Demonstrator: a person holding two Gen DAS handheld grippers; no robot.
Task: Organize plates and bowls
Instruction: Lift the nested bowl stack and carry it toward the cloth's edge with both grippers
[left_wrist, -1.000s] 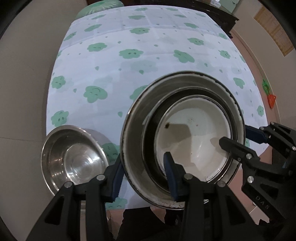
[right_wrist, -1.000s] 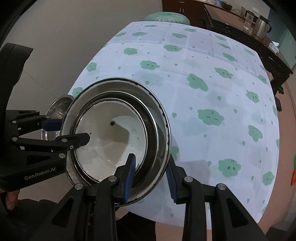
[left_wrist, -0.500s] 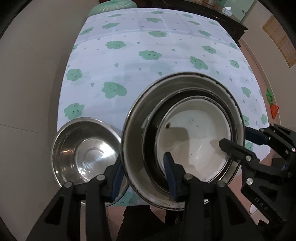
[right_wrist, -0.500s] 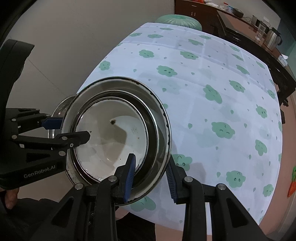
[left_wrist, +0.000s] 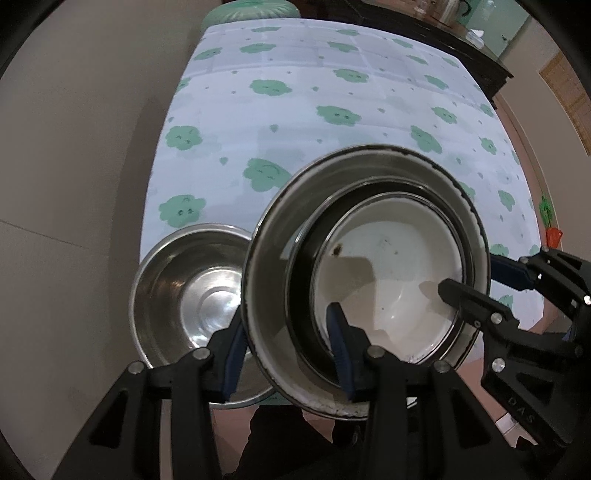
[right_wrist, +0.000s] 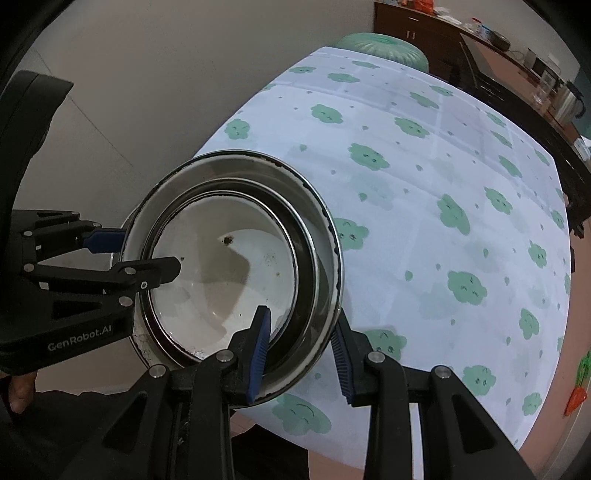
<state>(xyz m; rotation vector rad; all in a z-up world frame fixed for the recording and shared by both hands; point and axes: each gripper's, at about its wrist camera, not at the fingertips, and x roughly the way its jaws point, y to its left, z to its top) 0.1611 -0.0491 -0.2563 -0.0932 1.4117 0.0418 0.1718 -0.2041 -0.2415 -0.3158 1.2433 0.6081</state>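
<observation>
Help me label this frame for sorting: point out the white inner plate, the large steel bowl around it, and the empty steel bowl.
white inner plate (left_wrist: 384, 280), left wrist view, on its white floor.
large steel bowl (left_wrist: 269, 258), left wrist view, on its inner left wall.
empty steel bowl (left_wrist: 199, 288), left wrist view, on its shiny bottom.

We can't see the right side of the small steel bowl (left_wrist: 192, 291), it's behind the big bowl stack (left_wrist: 266, 258). Stuff on the upper-right sideboard (right_wrist: 546, 74) is too tiny to make out.
</observation>
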